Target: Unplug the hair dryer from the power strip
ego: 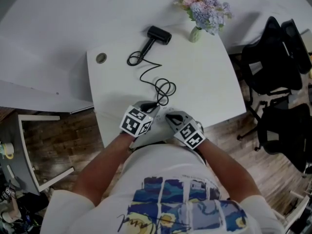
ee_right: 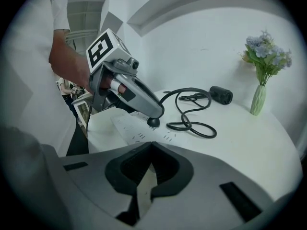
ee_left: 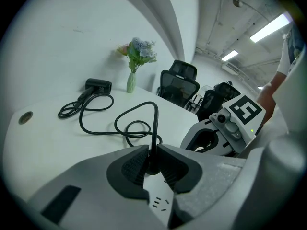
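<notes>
The left gripper (ee_left: 152, 150) has its jaws closed on a small round black plug (ee_left: 152, 166). Its ribbed, dark rubber pads (ee_left: 132, 166) press on the plug from both sides, low in the centre of the left gripper view. The plug stands upright in a flat white power strip (ee_right: 134, 127), a long matte bar with rows of small slots, lying at the near edge of the white table (ego: 204, 87).

A thin, glossy black cord (ee_left: 155, 128) rises straight from the plug and bends over. It runs in loose loops across the tabletop to the hair dryer (ego: 159, 35), a stubby black barrel on a slim handle lying on its side at the upper centre of the head view. Just to the right of it stands a slender pale green vase (ego: 195, 34) of pastel flowers (ego: 204, 8).

The right gripper (ee_right: 149, 145) sits at the lower centre, just beside the left one. Its jaw tips are together, with the white strip showing below them; whether they press on it is unclear. Each gripper's shell is smooth grey plastic topped with a black-and-white marker cube (ego: 136, 121). Black mesh office chairs (ego: 273, 57) stand on the wood-grain floor at the right edge.
</notes>
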Tool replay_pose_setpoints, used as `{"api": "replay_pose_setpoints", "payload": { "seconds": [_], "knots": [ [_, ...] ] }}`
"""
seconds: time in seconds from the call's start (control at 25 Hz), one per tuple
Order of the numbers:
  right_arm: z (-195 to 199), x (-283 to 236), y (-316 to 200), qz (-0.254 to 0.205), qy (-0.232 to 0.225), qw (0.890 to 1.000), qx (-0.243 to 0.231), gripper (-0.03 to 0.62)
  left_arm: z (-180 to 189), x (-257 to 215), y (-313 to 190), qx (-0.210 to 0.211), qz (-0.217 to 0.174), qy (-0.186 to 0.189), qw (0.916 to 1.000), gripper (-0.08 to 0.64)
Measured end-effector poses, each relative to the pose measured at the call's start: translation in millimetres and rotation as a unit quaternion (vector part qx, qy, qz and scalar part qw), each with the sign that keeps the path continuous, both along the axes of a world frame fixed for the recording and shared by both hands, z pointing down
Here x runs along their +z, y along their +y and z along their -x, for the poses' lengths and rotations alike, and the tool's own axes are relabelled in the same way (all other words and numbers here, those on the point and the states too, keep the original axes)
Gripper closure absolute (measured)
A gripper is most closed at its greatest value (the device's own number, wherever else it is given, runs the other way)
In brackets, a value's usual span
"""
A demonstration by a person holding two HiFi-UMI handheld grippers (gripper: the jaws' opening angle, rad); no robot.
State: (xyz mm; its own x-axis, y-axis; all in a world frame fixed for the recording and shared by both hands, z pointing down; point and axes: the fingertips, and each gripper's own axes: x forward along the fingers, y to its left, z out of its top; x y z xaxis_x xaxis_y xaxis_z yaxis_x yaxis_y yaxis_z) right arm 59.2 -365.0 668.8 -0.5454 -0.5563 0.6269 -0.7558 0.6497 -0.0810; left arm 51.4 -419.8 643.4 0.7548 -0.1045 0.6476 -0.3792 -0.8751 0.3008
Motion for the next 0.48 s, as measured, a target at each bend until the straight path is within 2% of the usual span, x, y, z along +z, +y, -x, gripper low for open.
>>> {"api": "replay_pose_setpoints", "payload": {
  "seconds": [0.48],
  "knots": [
    [-1.1, -0.3, 0.3, 0.009, 0.002, 1.0, 0.018, 0.595, 3.1, -4.3, -1.1, -0.005, -0.002, 0.0, 1.0, 0.516]
  ]
}}
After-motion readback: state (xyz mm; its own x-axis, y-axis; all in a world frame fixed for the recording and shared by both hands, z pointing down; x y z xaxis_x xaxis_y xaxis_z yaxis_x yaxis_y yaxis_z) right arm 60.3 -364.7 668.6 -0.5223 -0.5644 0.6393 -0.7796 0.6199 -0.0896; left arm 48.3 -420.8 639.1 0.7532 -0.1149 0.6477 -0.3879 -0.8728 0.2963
